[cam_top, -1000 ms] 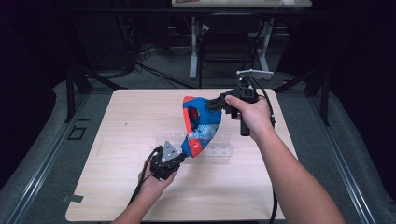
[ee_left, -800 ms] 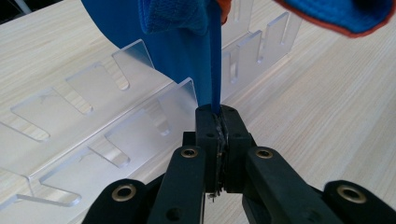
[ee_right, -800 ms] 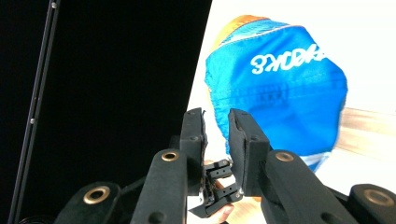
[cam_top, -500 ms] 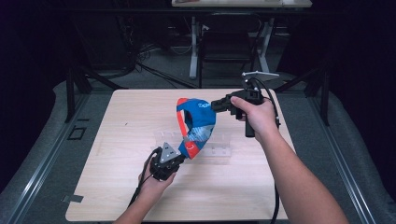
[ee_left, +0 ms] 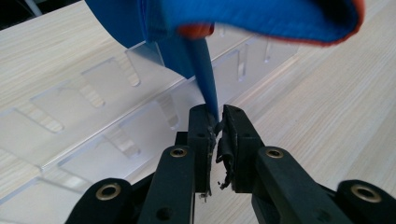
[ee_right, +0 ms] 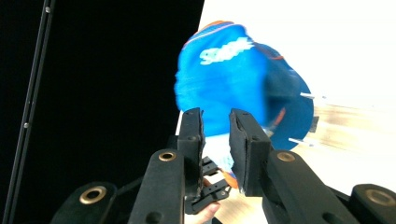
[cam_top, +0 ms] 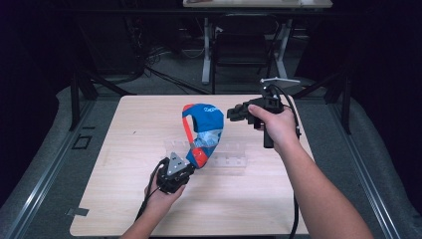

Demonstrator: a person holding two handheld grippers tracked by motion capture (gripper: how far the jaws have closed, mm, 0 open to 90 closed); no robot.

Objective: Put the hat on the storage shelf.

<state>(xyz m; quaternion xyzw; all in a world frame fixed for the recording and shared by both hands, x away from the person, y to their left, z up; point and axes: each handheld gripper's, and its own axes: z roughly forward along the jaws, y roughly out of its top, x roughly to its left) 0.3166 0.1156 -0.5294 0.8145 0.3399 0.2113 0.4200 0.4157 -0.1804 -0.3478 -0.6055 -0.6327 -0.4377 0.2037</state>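
- Nearest me, at about six o'clock on the worktop [cam_top: 114, 209], the person's left hand [cam_top: 158, 196] grips the left tool [cam_top: 186, 167], which points up toward one o'clock.
- In the left gripper view the left tool [ee_left: 217, 119] has its jaws nearly together, with a thin blue strap of the cloth item [ee_left: 205, 70] running down into the narrow gap. The jaws have just been opening a little, and I cannot tell whether the pads press on the strap.
- The blue and orange cloth item [cam_top: 203, 132] rises from that tool in an arch above the middle of the worktop. Its lower end is at the left tool, and its rounded top, with white lettering, is toward twelve o'clock.
- Under the arch, a clear plastic rack [cam_top: 226, 154] lies flat on the wood, just past the left tool; the left gripper view shows its slotted dividers [ee_left: 130, 70].
- Farther off, at about two o'clock, the right hand [cam_top: 276, 124] holds the right tool [cam_top: 230, 113] level, its tip pointing to nine o'clock, just beside the top of the cloth.
- In the right gripper view the right tool [ee_right: 217, 121] has its jaws a narrow way apart with nothing between them, and they have just been opening slightly. The blurred blue cloth [ee_right: 233, 79] hangs beyond them.
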